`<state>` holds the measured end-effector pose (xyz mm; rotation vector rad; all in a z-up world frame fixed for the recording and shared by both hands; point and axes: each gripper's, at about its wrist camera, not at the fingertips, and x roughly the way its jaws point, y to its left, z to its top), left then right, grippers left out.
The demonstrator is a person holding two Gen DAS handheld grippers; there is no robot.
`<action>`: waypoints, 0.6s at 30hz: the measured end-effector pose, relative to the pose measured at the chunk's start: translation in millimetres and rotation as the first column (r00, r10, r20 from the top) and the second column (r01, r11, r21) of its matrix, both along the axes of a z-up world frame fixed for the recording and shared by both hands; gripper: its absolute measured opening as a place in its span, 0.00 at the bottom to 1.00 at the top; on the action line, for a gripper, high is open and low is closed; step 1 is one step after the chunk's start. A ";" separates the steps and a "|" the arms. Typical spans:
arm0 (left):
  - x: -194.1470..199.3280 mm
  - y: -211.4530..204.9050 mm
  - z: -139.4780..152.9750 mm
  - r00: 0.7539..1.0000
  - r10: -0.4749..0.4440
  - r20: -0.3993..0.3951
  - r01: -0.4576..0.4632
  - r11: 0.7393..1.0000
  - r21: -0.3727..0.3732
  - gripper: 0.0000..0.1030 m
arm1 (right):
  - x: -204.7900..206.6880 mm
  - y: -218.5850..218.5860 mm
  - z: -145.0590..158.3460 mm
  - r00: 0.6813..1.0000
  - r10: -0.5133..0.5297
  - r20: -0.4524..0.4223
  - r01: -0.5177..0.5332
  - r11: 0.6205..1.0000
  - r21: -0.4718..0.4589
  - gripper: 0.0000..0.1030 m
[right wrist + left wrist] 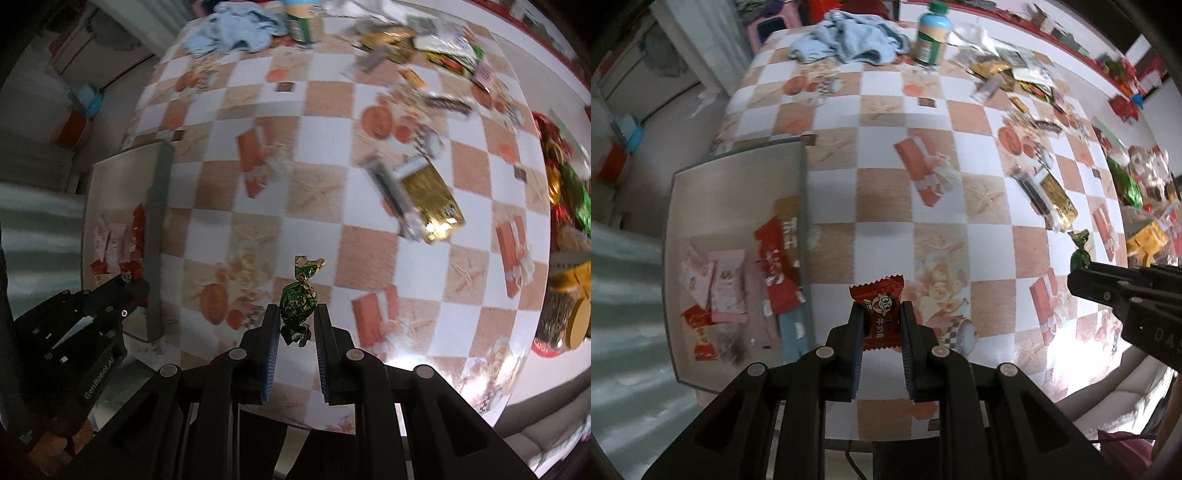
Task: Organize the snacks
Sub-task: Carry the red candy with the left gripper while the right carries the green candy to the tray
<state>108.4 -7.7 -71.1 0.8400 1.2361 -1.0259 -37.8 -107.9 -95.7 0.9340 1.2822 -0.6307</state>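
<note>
Checkered table [886, 192]; red candy [878, 314] readable left view only.

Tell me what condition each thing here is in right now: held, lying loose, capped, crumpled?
Left gripper: jaws shut on the red candy.
Red candy: wrapped, held above the table.
Right gripper: jaws shut on the green candy.
Green candy: foil-wrapped, held.
Grey tray: holds several snack packets.
Bottle: upright, capped.
Blue cloth: crumpled.
Gold packet: lying flat.
</note>
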 end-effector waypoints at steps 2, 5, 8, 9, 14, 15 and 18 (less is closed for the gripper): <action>7.0 5.3 2.4 1.000 0.019 -0.001 -0.019 1.000 -0.008 0.19 | 11.6 4.1 3.0 1.000 0.027 0.003 -0.027 1.000 -0.009 0.19; 18.4 13.6 4.4 0.999 0.050 0.000 -0.050 0.999 -0.014 0.19 | 28.2 11.3 6.8 0.998 0.064 0.005 -0.064 0.998 -0.020 0.19; 30.2 22.1 4.9 0.997 0.082 -0.001 -0.082 0.996 -0.019 0.19 | 42.8 17.8 9.9 0.995 0.098 0.005 -0.098 0.995 -0.028 0.19; 33.9 24.6 4.9 0.996 0.091 -0.002 -0.091 0.996 -0.020 0.19 | 46.1 19.1 10.4 0.994 0.106 0.005 -0.105 0.994 -0.030 0.19; 51.1 35.5 5.0 0.991 0.133 -0.002 -0.133 0.991 -0.026 0.19 | 66.4 26.7 14.1 0.989 0.146 0.002 -0.146 0.988 -0.041 0.19; 54.5 37.5 4.9 0.990 0.140 -0.002 -0.140 0.990 -0.027 0.19 | 69.4 27.9 14.9 0.988 0.153 0.002 -0.153 0.987 -0.043 0.19; 62.6 42.2 4.8 0.988 0.155 -0.002 -0.155 0.988 -0.030 0.19 | 81.4 31.3 16.8 0.985 0.173 0.001 -0.173 0.984 -0.047 0.19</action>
